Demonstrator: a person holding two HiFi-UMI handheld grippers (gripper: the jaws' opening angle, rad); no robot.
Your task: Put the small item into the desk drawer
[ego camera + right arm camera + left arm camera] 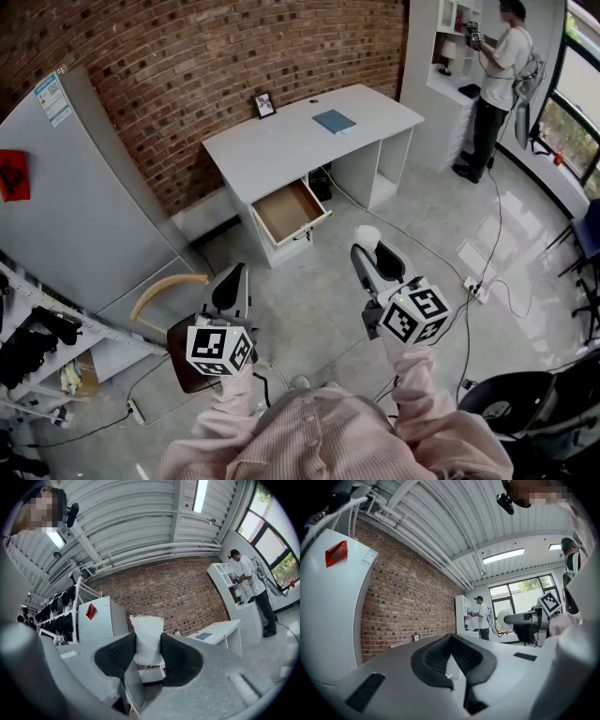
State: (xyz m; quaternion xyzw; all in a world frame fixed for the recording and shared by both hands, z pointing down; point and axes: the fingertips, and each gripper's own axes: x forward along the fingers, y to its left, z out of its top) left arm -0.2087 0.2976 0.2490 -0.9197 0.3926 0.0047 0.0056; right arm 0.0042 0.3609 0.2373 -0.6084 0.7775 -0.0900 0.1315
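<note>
right claw (149,656) clamped on a small white cloth pouch (147,639) with a frayed top, well short of the white surface (300,131), boxy wood-lined drawer (289,212) open under it, left claw (451,641) pinched together, empty

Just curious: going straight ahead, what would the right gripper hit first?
The right gripper would probably meet the open drawer of the desk, seen behind the white item it holds; depth is unclear.

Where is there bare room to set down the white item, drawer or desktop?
Open drawer: bottom bare wall to wall, best for the white item. Desktop: bare in front, between picture frame and blue book. Crowded: floor cables right of desk.
</note>
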